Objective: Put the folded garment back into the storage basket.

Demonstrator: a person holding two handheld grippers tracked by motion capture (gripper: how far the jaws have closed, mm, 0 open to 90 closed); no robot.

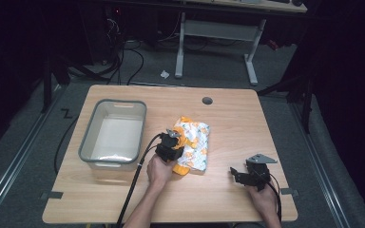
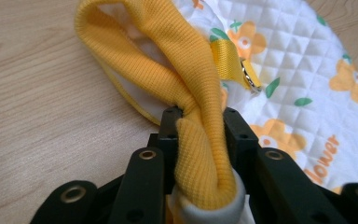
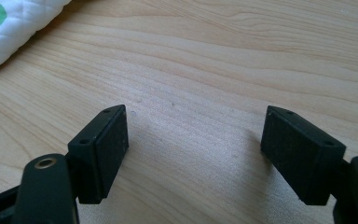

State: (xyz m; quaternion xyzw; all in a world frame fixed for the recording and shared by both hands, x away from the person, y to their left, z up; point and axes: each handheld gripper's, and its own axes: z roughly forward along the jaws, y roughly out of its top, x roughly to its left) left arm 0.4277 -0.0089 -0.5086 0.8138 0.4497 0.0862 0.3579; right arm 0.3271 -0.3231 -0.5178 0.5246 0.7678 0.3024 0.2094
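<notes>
High view: on the wooden table [image 1: 228,118], the left gripper [image 1: 171,142] sits at the seven o'clock edge of a folded quilted garment [image 1: 196,142] printed with orange flowers. A grey plastic bin [image 1: 88,142] stands at nine o'clock from it. The right gripper [image 1: 240,175] rests apart at four o'clock.

Left gripper view: the jaws are clamped nearly together on the garment's ribbed yellow trim [image 2: 200,154], which loops toward twelve o'clock beside a strap ring [image 2: 249,77].

Right gripper view: the jaws stand wide apart over bare wood, holding nothing; the garment's corner [image 3: 9,28] lies at ten o'clock.
</notes>
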